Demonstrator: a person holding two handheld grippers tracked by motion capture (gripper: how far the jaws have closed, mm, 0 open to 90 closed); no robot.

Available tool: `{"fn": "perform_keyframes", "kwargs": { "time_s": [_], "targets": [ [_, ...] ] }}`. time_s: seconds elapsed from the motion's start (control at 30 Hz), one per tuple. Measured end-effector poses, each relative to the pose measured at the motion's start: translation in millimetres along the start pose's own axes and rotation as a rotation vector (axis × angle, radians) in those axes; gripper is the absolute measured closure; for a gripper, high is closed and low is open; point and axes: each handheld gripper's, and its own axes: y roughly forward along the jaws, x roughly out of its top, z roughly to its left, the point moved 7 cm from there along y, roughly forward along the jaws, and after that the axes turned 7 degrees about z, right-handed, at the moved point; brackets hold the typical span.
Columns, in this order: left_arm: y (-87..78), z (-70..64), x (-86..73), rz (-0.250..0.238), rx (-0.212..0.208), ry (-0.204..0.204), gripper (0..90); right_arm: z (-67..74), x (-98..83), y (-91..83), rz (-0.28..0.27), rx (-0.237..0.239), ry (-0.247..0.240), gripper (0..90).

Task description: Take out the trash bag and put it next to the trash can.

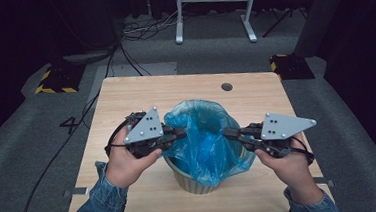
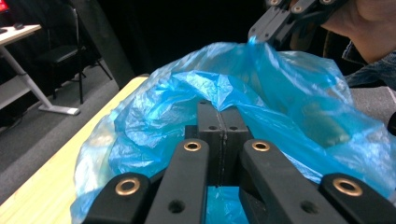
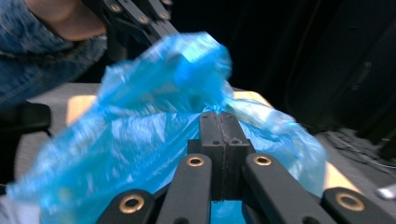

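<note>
Two claws grip one thin blue plastic bin bag (image 1: 204,140) from opposite sides, above a light wooden desk (image 1: 125,98). The bag lines a pale ribbed round waste bin (image 1: 194,183) that stands near the middle of the desk, a little toward the person's edge; the blue film hangs over the bin's rim and down its outer wall.

The left claw (image 1: 182,133), held in the person's left hand (image 1: 125,163), meets the bag's left edge in the high view. In the left gripper view its two black jaws stand pressed together with a fold of blue plastic pinched at their tips (image 2: 221,112), and the bag billows up behind them.

The right claw (image 1: 226,132), held in the right hand (image 1: 288,166), meets the bag's right edge. In the right gripper view its jaws are likewise closed flat against each other, with a small twist of the blue film caught at their tips (image 3: 218,114); the plastic beyond is blurred.

Each gripper carries a grey three-cornered plate (image 1: 145,126) on top. Both forearms wear blue denim sleeves (image 1: 100,200) and come in from the near edge of the desk. A small dark round hole (image 1: 227,87) sits in the desktop near the far edge, well apart from the bin. Grey carpeted floor (image 1: 28,147) surrounds the desk, with black cables trailing across it.
</note>
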Motion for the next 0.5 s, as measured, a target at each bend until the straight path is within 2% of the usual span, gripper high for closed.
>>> {"fn": "perform_keyframes", "kwargs": {
  "time_s": [0.1, 0.2, 0.37, 0.43, 0.5],
  "targets": [
    [3.3, -0.1, 3.1, 0.001, -0.006, 0.001, 90.0, 4.9, 3.6, 12.6, 0.007, 0.068, 0.05, 90.0],
    [6.3, -0.7, 5.2, -0.005, -0.018, -0.005, 90.0, 8.6, 3.2, 24.7, 0.036, 0.105, 0.1, 73.6],
    [14.4, -4.8, 10.0, 0.01, -0.032, 0.012, 90.0, 8.7, -1.0, 42.3, 0.118, 0.054, 0.102, 46.9],
    [18.5, -5.5, 10.9, 0.026, -0.032, 0.02, 90.0, 7.3, -4.3, 43.2, 0.147, 0.026, 0.093, 39.1],
    [23.6, -5.7, 9.8, 0.047, -0.042, 0.02, 90.0, 5.1, -6.7, 36.8, 0.16, -0.005, 0.081, 34.7]
  ]
}}
